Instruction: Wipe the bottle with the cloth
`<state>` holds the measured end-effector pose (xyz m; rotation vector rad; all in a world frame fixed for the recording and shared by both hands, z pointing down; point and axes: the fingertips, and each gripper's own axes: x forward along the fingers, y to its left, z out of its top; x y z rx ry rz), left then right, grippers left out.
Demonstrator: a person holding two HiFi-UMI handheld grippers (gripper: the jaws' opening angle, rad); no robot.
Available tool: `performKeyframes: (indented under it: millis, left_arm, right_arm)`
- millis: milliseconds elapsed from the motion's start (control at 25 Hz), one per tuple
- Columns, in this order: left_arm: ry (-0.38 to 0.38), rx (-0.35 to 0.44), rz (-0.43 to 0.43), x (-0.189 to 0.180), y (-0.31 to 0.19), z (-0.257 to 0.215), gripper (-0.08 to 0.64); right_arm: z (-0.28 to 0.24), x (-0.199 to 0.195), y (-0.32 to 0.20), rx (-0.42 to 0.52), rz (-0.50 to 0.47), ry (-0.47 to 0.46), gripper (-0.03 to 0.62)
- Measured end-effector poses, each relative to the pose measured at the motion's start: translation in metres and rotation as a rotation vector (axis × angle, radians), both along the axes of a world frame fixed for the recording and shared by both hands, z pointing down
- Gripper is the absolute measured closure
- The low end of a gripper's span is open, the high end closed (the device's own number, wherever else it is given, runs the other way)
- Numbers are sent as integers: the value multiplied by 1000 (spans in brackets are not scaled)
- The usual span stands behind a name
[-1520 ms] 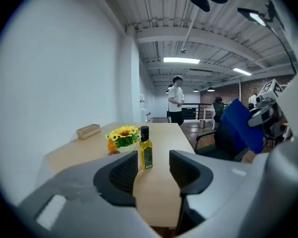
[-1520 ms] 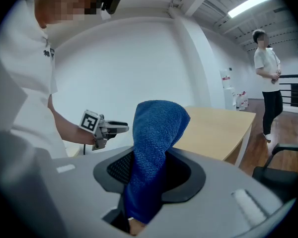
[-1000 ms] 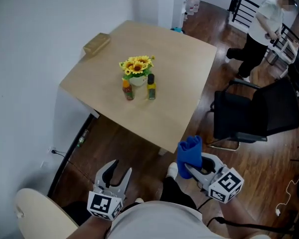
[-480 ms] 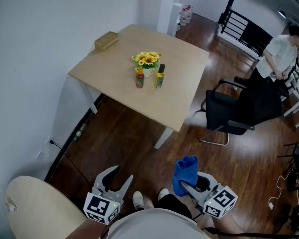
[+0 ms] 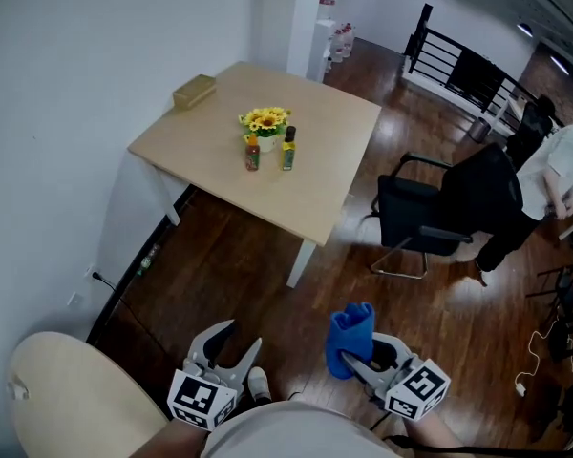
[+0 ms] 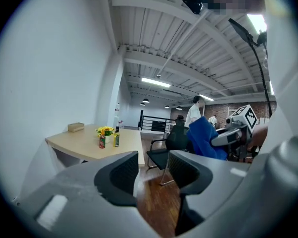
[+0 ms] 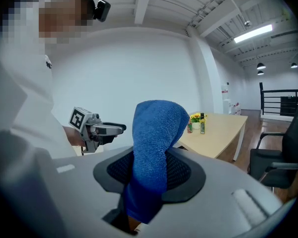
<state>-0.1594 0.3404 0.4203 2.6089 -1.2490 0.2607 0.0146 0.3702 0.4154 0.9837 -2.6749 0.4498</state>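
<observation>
Two small bottles stand on the far wooden table (image 5: 315, 198): a red-labelled one (image 5: 252, 155) and a yellow-green one with a black cap (image 5: 288, 150). Both sit in front of a sunflower pot (image 5: 265, 125). My right gripper (image 5: 355, 359) is shut on a blue cloth (image 5: 350, 335), which stands folded upright between the jaws (image 7: 156, 143). My left gripper (image 5: 237, 342) is open and holds nothing (image 6: 154, 170). Both grippers hang low near my body, over the wood floor and well short of the table. The bottles appear tiny in the left gripper view (image 6: 116, 140).
A black office chair (image 5: 430, 222) stands to the right of the table. A person in a white top (image 5: 554, 175) is at the far right. A small cardboard box (image 5: 193, 92) sits on the table's back corner. A round cream seat (image 5: 67, 399) is at lower left, and the white wall runs along the left.
The table with the bottles now sits farther from me and smaller in view. Both grippers keep their states. The person on the right has moved lower and further right in the picture.
</observation>
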Motion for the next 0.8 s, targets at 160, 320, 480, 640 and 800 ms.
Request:
performKeyframes:
  millis: [160, 320, 480, 640, 800]
  left_arm:
    - [4, 10, 44, 24, 16, -7, 357]
    - [0, 7, 57, 38, 32, -9, 357]
    - [-12, 13, 58, 45, 43, -13, 357]
    - [-18, 19, 39, 46, 50, -14, 357]
    - [-25, 12, 31, 45, 57, -14, 357]
  right_arm:
    - [4, 13, 18, -6, 13, -14, 440]
    - [3, 21, 29, 4, 11, -30, 440]
    - [2, 24, 37, 7, -6, -35, 440]
    - [3, 23, 41, 13, -28, -40, 440]
    - [-1, 22, 43, 21, -43, -42, 440]
